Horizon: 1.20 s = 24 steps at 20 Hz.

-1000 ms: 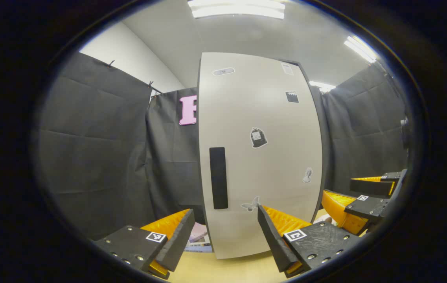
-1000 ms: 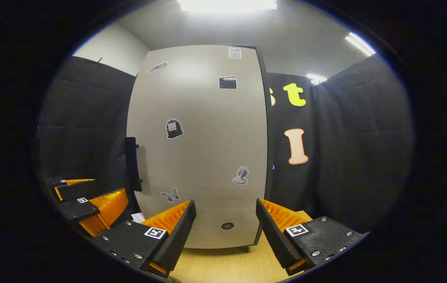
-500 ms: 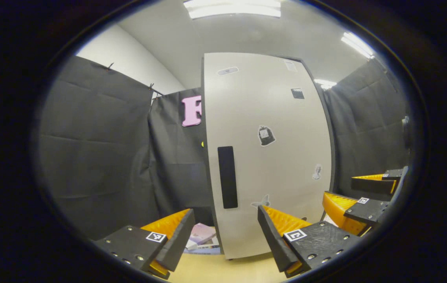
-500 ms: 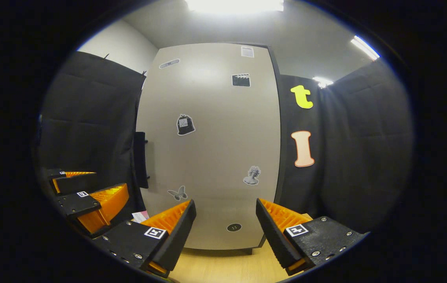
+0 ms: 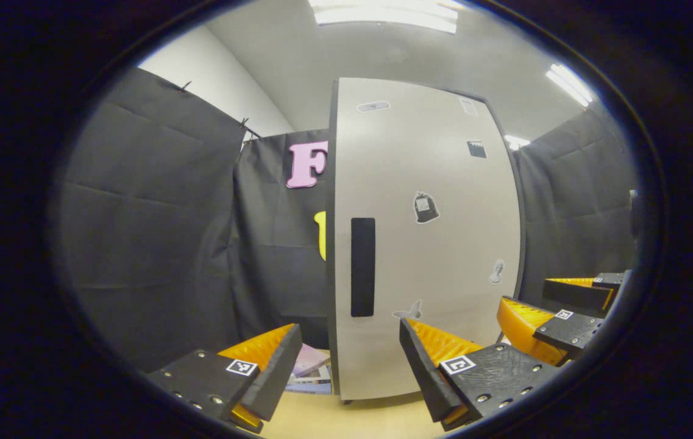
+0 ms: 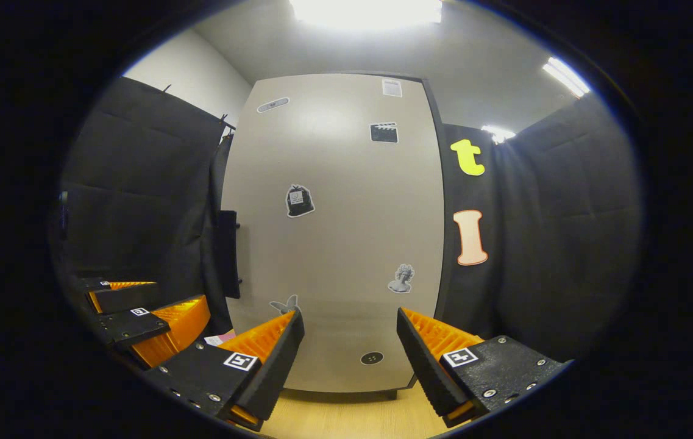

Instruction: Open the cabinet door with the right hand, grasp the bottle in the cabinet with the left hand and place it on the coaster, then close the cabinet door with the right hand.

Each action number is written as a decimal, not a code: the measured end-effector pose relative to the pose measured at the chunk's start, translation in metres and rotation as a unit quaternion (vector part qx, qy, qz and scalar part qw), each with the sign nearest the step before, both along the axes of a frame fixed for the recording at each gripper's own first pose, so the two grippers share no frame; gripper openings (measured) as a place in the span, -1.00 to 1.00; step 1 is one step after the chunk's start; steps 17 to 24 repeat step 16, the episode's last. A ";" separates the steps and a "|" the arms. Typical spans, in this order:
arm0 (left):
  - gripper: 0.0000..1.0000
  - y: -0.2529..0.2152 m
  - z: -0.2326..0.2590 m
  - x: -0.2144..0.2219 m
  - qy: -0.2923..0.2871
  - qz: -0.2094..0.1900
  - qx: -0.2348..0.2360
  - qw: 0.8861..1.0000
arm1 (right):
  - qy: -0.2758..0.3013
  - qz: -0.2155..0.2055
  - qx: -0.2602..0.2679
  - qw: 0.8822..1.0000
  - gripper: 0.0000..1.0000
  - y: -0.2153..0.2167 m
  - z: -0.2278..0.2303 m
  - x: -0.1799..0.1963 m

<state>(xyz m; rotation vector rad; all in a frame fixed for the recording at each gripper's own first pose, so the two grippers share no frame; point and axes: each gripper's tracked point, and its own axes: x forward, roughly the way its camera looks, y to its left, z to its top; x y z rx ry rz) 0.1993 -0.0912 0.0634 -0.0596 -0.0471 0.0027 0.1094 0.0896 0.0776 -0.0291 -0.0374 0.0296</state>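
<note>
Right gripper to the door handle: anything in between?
In the right gripper view, the left gripper sits low between the right gripper and the black handle on the closed cabinet door; otherwise bare.

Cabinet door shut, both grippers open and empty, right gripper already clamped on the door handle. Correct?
Not quite. The right gripper is not on the handle: in the right gripper view its fingers are spread short of the cabinet door, with the handle off to the left. The door is shut, and the left gripper is open and empty.

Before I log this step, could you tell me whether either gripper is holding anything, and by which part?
Nothing is held. The left gripper and right gripper are both open and short of the closed cabinet door.
</note>
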 end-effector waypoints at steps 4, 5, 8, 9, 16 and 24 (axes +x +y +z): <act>0.84 -0.002 0.001 -0.001 -0.004 -0.004 0.000 1.000 | 0.018 0.013 0.009 1.000 0.89 0.007 -0.006 -0.005; 0.92 -0.002 0.001 -0.001 -0.003 -0.004 0.003 1.000 | 0.017 0.016 0.016 1.000 0.89 0.009 -0.005 -0.006; 0.85 -0.003 0.003 -0.003 -0.004 -0.007 0.006 1.000 | 0.010 0.017 0.025 0.999 0.89 0.010 -0.002 -0.005; 0.84 -0.005 0.005 -0.003 -0.007 -0.011 0.004 1.000 | 0.008 0.015 0.024 1.000 0.89 0.009 0.000 -0.005; 0.84 -0.020 0.009 -0.004 -0.004 -0.015 -0.001 1.000 | -0.004 -0.002 0.011 1.000 0.88 -0.001 0.007 -0.008; 0.84 -0.020 0.009 -0.004 -0.004 -0.015 -0.001 1.000 | -0.004 -0.002 0.011 1.000 0.88 -0.001 0.007 -0.008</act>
